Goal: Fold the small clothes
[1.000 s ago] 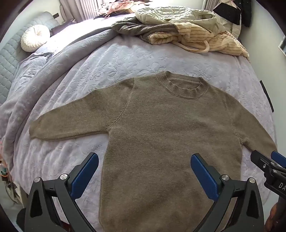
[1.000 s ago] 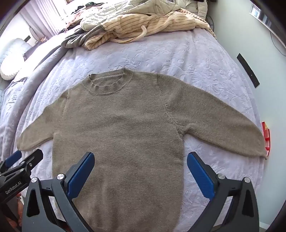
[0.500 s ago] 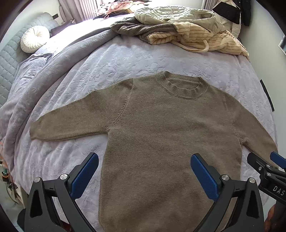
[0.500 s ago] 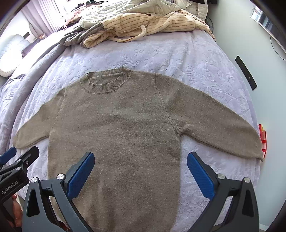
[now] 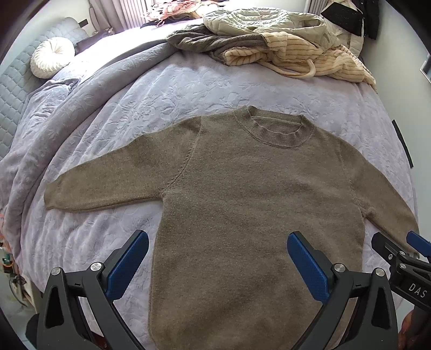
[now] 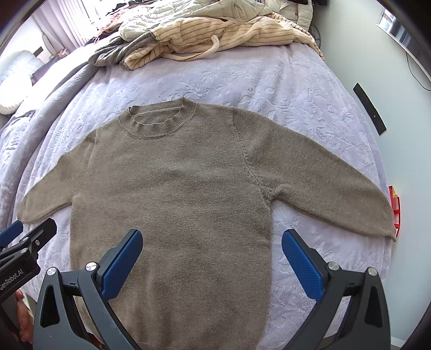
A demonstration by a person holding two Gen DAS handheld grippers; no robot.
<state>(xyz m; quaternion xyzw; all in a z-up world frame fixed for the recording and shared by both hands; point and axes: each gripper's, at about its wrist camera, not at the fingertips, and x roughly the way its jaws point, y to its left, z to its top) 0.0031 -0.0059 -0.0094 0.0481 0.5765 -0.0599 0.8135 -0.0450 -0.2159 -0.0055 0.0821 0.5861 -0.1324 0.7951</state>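
Both the left hand-held gripper [image 5: 217, 265] and the right hand-held gripper [image 6: 212, 262] hover wide open and empty over the lower body of the sweater [image 5: 258, 204], which lies flat, sleeves spread, on the bed [image 5: 188, 88].

A bed carries everything, covered by a pale lilac bedspread [image 5: 188, 88] embossed with a leafy pattern. An olive-brown knit sweater [image 5: 250, 204] lies flat on it, front up, ribbed crew neck toward the far side, both sleeves spread outward and angled down. Beyond the neck, well apart from the sweater, sits a heap of clothes: a cream striped garment [image 5: 304, 56], a grey knit piece [image 5: 204, 44] and a pale quilted jacket [image 5: 258, 23] on top. At the far left, a round white pleated cushion [image 5: 52, 60] rests near the quilted headboard [image 5: 10, 88].
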